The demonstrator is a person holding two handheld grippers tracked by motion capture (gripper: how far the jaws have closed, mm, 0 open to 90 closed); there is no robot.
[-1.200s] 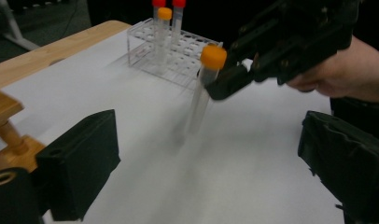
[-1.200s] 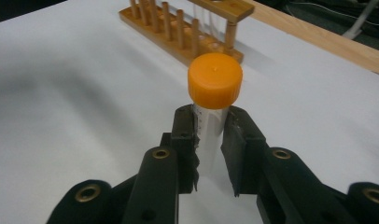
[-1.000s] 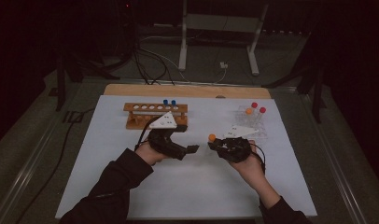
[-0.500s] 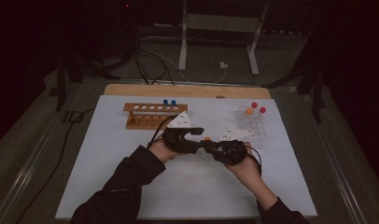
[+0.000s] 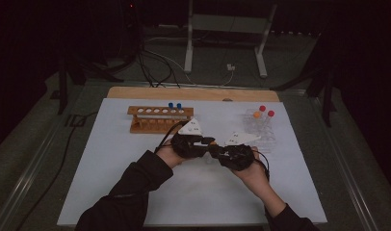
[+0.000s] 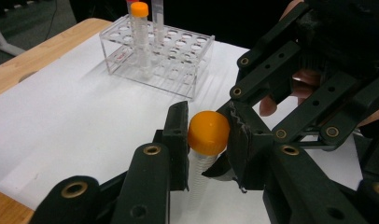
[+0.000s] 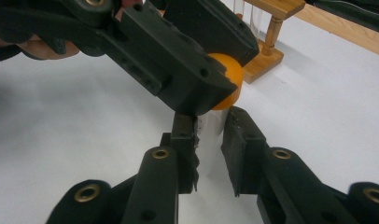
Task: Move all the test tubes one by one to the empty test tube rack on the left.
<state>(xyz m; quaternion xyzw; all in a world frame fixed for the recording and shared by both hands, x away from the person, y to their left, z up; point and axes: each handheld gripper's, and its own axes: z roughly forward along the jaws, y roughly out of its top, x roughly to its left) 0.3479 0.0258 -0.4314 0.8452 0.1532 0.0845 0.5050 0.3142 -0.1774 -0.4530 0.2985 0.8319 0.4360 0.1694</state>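
At table left: a wooden tube rack (image 5: 157, 118) stands on the white table cover (image 5: 111, 168), two blue-capped tubes (image 5: 174, 106) in its right end; it looks stiff and stable, and is apart from both hands.
Left gripper: the left black two-jaw gripper (image 6: 206, 140) has its jaws clamped on the round orange screw cap (image 6: 208, 133) of a clear plastic tube (image 6: 199, 179).
Tube position: held upright between the two grippers at mid-table, near the front of the clear plastic grid rack (image 6: 159, 53).
Right gripper: the right black two-jaw gripper (image 7: 211, 140) has its jaws closed on the tube's clear body just below the cap.
Handling: probably light, rigid and smooth-walled, so the body may slip or turn in the jaws; the ribbed cap gives the surer hold. With cap and body held separately, I judge this a twist of the cap.
At table right: the clear rack holds an orange-capped tube (image 6: 140, 32) and others.
Hard to tell: whether the tube's foot touches the cover, whether the cap's thread is engaged, and any contents.
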